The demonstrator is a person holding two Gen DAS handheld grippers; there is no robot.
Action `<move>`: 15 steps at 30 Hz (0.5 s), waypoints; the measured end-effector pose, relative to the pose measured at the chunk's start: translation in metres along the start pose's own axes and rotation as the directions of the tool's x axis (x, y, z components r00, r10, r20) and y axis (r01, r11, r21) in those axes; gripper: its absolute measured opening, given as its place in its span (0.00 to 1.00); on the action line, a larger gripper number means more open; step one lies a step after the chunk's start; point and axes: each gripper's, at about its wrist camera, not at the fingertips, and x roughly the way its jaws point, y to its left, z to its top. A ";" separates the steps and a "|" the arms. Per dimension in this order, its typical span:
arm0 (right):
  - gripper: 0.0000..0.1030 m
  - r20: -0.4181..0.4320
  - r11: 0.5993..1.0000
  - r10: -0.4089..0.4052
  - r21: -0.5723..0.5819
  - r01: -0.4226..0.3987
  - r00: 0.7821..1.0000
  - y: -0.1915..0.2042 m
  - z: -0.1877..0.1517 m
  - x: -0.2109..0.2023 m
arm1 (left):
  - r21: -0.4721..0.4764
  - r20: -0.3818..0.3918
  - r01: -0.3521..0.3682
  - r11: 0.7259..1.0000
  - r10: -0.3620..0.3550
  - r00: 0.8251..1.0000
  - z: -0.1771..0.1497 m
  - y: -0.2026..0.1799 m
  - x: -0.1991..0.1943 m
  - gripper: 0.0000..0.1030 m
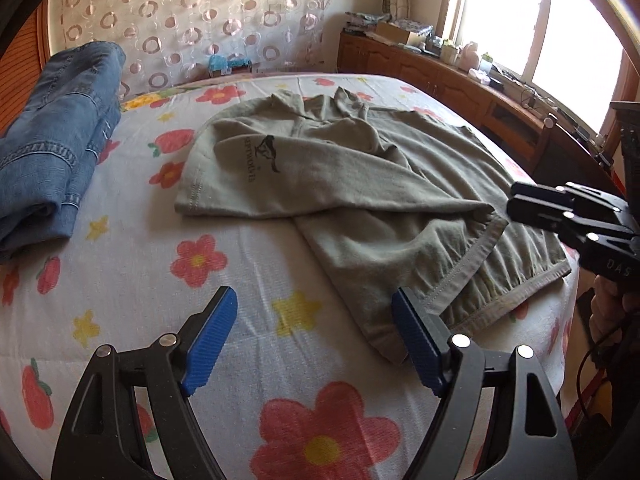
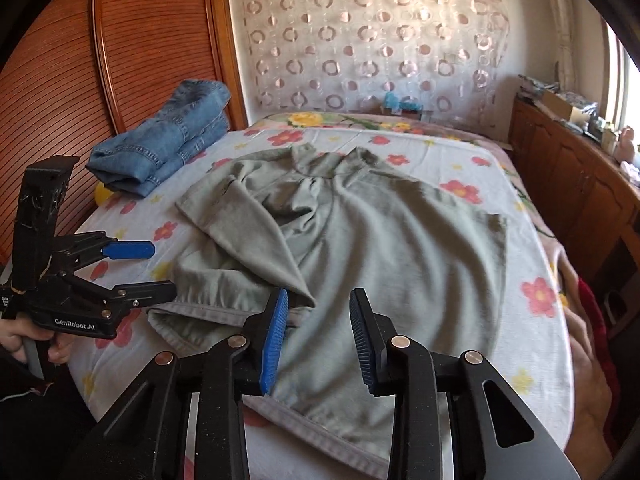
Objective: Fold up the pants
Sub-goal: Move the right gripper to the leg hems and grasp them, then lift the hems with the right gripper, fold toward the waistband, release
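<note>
Grey-green pants (image 1: 360,184) with a dark printed logo lie crumpled on the flowered bed sheet (image 1: 160,280), with one part folded over the rest. My left gripper (image 1: 314,296) is open just above the sheet at the near edge, its right pad beside the corner of the pants' hem. Nothing is between its fingers. From the right wrist view, the left gripper (image 2: 164,270) is at the left edge of the pants (image 2: 400,248). My right gripper (image 2: 319,294) hovers open over the near gathered band, its blue pads apart and not pressing the cloth. The right gripper (image 1: 514,199) also shows at the right.
Folded blue jeans (image 1: 52,148) (image 2: 168,140) lie at the far left by the wooden headboard (image 2: 120,60). A wooden cabinet (image 1: 440,76) cluttered with small items runs under the window on the right. A curtain with ring patterns hangs behind the bed.
</note>
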 end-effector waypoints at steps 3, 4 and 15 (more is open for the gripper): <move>0.32 -0.023 1.000 0.015 0.003 -0.015 1.000 -0.002 0.003 0.013 | -0.009 0.018 0.002 1.000 -0.001 1.000 -0.003 0.001 -0.001 0.78; 0.32 -0.031 1.000 0.018 0.002 -0.018 0.999 -0.003 0.003 0.017 | -0.008 0.024 -0.001 1.000 0.002 1.000 -0.004 0.000 -0.002 0.78; 0.06 -0.080 0.998 0.059 -0.022 -0.061 0.995 0.007 0.016 0.033 | -0.021 0.039 -0.005 1.000 0.006 0.999 -0.005 0.001 -0.005 0.78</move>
